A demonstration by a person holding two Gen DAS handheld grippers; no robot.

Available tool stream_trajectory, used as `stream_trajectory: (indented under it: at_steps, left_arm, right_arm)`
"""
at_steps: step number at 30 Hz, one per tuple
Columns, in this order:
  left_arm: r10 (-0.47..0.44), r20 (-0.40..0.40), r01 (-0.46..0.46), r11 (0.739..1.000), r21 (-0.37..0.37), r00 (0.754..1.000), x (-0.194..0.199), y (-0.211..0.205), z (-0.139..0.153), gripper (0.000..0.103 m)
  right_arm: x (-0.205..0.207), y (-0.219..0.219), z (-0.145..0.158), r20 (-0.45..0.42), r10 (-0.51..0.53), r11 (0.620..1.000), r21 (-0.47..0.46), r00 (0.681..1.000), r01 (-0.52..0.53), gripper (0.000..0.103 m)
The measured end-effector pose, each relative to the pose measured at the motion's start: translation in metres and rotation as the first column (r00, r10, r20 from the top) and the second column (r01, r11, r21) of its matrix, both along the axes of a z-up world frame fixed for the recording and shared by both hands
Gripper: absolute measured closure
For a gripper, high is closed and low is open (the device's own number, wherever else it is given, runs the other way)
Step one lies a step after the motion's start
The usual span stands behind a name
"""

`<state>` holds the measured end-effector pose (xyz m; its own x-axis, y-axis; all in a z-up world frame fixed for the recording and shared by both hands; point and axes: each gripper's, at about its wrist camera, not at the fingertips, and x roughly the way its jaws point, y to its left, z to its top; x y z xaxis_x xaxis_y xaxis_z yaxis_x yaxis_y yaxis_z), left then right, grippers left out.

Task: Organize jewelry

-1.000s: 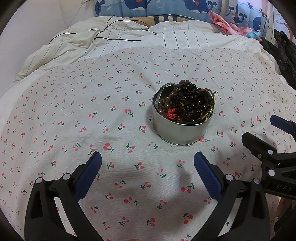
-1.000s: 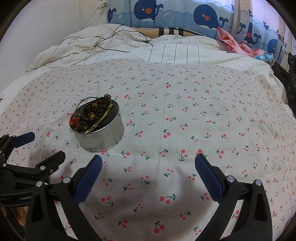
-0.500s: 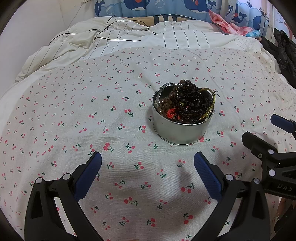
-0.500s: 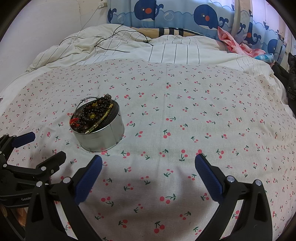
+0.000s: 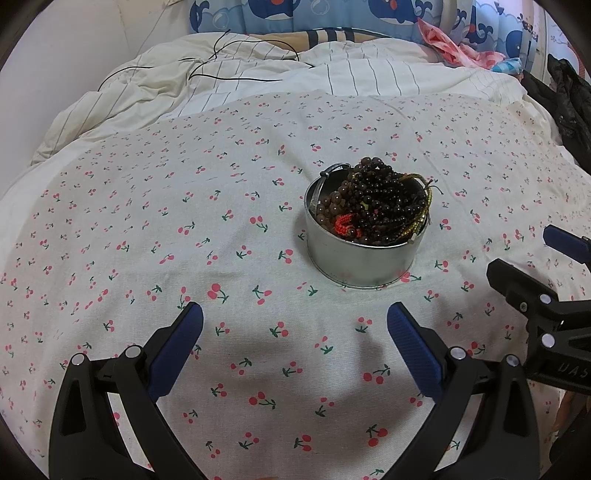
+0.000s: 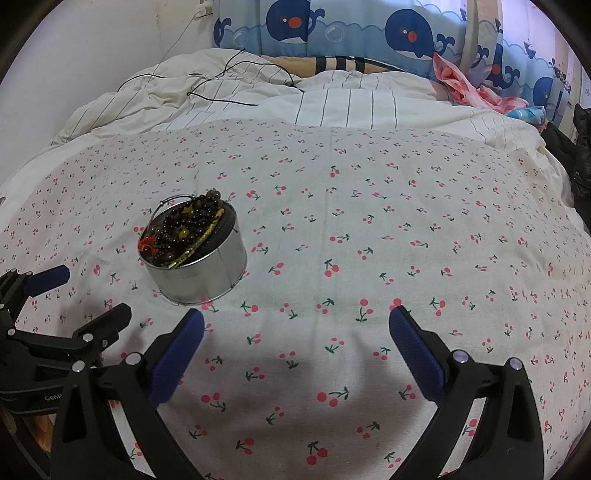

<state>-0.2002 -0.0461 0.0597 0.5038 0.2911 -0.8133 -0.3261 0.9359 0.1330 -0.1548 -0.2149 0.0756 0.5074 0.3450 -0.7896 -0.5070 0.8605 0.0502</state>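
Observation:
A round metal tin (image 5: 364, 260) (image 6: 207, 273) stands on the cherry-print cloth (image 5: 184, 236) (image 6: 369, 240). It is heaped with dark bead bracelets (image 5: 380, 199) (image 6: 192, 225), a red cord piece (image 5: 343, 225) and a gold-green cord (image 5: 421, 218). My left gripper (image 5: 294, 328) hovers open just in front of the tin, nothing between its blue pads. My right gripper (image 6: 296, 328) is open too, to the right of the tin, with the tin ahead on its left. Each gripper shows at the edge of the other's view: the right one (image 5: 532, 269), the left one (image 6: 74, 295).
A rumpled striped duvet (image 5: 295, 81) (image 6: 295, 99) lies beyond the cloth with a thin black cable (image 5: 236, 62) on it. Whale-print curtain (image 6: 332, 29) at the back. Pink fabric (image 5: 450, 51) and dark clothing (image 5: 565, 103) sit at the far right.

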Motion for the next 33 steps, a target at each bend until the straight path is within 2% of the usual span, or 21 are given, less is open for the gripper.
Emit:
stream_trajectory:
  at_steps: [20,25,33]
  left_arm:
    - [-0.004,-0.005,0.004,1.000,-0.008,1.000,0.000,0.001,-0.002,0.007]
    - [0.023,0.000,-0.022,0.996,-0.087,1.000,0.000,0.009,-0.004,0.007]
    - [0.028,0.000,-0.028,0.998,-0.064,1.000,0.001,0.008,-0.005,0.007]
  right_arm:
    - [0.000,0.000,0.000,0.000,-0.001,1.000,0.001,1.000,0.001,0.007]
    - [-0.001,0.001,0.002,0.010,0.000,1.000,0.010,1.000,0.000,0.007]
    - [-0.002,0.003,0.002,0.007,0.002,1.000,0.010,1.000,-0.002,0.007]
